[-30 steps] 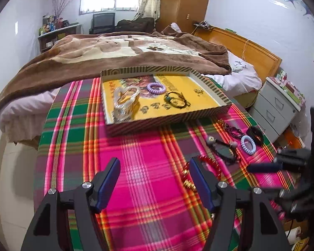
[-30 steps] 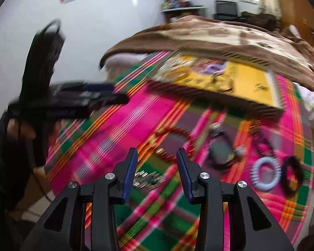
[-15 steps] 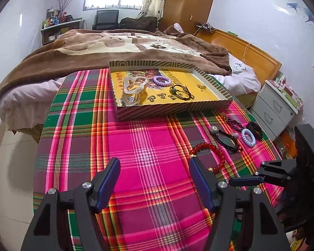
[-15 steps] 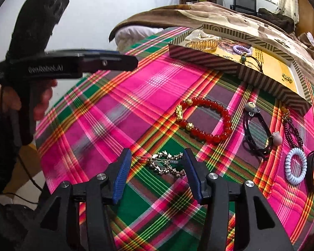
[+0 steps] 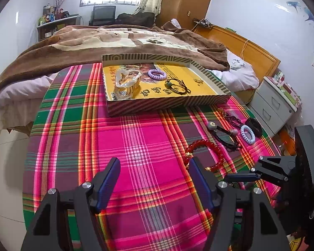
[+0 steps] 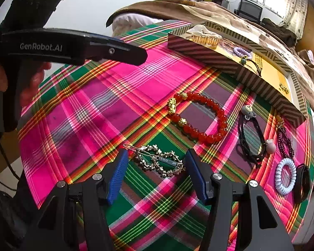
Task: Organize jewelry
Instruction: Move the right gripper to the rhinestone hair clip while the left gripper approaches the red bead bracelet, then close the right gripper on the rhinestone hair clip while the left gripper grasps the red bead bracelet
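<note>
Right gripper (image 6: 156,168) hangs low over the plaid cloth (image 6: 119,96), blue pads spread either side of a gold hair clip (image 6: 158,161) and clear of it. The clip is a flat, knobbly gold figure-eight with a thin wire pin, lying on a green square near the table's front edge. Just beyond it lies the red bead bracelet (image 6: 198,118) with its gold charms. Left gripper (image 5: 153,179) hovers with jaws wide, nothing between them. The striped tray (image 5: 169,104) at the far side holds a purple coil band (image 5: 157,74).
</note>
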A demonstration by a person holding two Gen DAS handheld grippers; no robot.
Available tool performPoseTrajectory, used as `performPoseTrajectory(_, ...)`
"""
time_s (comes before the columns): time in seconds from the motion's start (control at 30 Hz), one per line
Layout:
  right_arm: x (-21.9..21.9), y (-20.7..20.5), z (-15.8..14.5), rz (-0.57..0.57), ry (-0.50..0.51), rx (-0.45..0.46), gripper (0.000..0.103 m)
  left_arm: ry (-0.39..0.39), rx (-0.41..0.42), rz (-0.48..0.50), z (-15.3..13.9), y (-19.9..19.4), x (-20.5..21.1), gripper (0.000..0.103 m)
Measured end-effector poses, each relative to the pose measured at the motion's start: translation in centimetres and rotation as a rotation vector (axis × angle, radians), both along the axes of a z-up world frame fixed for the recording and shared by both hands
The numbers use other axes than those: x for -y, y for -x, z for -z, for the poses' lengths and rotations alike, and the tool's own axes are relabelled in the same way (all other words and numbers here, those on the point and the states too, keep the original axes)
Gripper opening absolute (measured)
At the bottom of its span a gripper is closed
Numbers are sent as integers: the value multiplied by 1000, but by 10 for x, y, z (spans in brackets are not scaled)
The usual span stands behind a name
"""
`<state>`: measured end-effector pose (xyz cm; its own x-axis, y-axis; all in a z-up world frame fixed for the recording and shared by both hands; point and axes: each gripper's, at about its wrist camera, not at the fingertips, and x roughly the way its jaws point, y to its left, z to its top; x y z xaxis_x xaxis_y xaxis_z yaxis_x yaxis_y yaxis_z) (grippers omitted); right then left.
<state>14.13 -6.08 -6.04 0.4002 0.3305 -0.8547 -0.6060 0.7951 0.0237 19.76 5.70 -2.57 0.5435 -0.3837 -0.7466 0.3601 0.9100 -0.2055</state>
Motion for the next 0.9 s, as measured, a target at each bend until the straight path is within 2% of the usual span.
performPoseTrajectory(0.03, 1, 0, 0, 5, -2, 3, 48, -1, -3, 4, 1, -1, 2, 68)
performPoseTrajectory(0.07, 2, 0, -1, 6, -3, 6, 46, -3, -3, 6, 1, -2, 3, 68)
performPoseTrajectory(0.37, 10, 6, -3, 34, -22, 17, 46, -12, -23, 29, 7, -10, 19, 68)
performPoseTrajectory(0.53, 28, 9, -12, 89, -60, 36, 46, -3, -42, 53, 13, -20, 35, 68)
performPoseTrajectory(0.9, 76, 20, -37, 226, -112, 88, 46, -66, -83, 119, 39, -35, 77, 68)
